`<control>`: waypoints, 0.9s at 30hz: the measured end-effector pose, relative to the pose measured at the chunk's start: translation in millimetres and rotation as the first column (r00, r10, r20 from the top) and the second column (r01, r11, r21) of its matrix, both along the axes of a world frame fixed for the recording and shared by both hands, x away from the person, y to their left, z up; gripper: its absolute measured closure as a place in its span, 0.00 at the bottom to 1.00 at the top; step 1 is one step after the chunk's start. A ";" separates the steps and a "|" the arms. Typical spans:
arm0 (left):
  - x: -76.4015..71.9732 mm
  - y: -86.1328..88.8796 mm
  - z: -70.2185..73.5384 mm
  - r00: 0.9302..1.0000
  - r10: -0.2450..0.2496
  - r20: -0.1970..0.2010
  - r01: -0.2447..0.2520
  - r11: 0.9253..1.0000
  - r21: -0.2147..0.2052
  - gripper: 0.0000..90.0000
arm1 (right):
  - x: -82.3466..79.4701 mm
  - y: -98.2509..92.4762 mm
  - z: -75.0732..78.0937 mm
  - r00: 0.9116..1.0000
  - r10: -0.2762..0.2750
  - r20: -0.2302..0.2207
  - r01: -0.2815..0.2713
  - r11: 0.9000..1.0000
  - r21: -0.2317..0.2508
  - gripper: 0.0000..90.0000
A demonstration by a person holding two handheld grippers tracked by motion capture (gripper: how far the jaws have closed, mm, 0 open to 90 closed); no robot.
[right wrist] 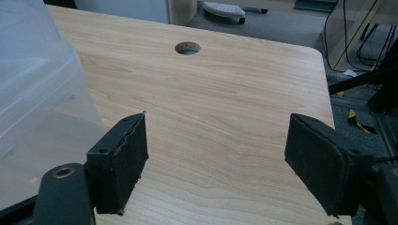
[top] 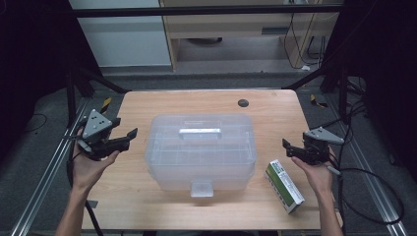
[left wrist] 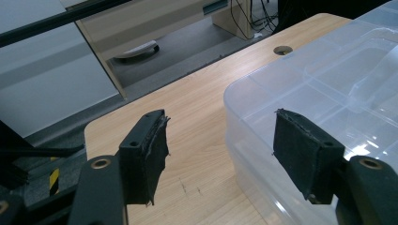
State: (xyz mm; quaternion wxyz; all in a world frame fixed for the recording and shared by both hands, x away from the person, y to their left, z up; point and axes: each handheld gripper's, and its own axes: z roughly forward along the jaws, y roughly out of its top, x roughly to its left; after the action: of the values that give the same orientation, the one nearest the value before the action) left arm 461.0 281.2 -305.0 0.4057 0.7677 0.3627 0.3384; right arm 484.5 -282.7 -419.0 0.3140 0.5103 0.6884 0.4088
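One clear plastic storage box sits mid-table, lid closed, a white handle on top and its front latch facing you. Your left gripper hovers just beside its left end, your right gripper off its right end above a green-and-white carton; both sets of jaws stand wide apart, holding nothing.

left gripper gaping, right gripper gaping, both raised

On the tabletop: 1 clear plastic box w/ lid, 1 green-and-white carton, 1 cable hole. 2 claws: left claw, right claw, both gaping, nothing between.
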 end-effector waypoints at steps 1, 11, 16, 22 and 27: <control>0.0 0.0 0.0 1.000 0.000 0.000 0.000 1.000 0.000 0.38 | 0.0 0.0 0.0 1.000 0.000 0.000 0.000 1.000 0.000 0.24; 0.8 -22.0 13.3 0.998 -0.064 -0.009 0.064 0.996 0.060 0.37 | 0.2 1.7 -1.5 1.000 0.011 -0.010 -0.011 1.000 0.002 0.24; 1.6 -29.8 20.7 0.994 -0.106 0.022 0.104 0.991 0.082 0.38 | 0.4 2.0 -1.9 1.000 0.017 -0.015 -0.017 1.000 -0.001 0.24; -2.4 -37.2 28.9 0.994 -0.109 0.001 0.108 0.985 0.132 0.37 | 0.0 1.0 -1.5 1.000 0.013 -0.011 -0.013 1.000 0.001 0.24; -2.6 -46.3 32.6 0.991 -0.133 -0.003 0.132 0.978 0.162 0.37 | 0.0 0.4 -1.6 1.000 0.012 -0.011 -0.012 1.000 0.003 0.24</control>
State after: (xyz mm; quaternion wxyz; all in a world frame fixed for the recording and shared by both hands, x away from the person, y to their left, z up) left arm 458.3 234.8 -272.4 0.3649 0.8192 0.2806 0.3420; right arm 484.5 -282.3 -420.6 0.3067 0.5089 0.6926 0.4089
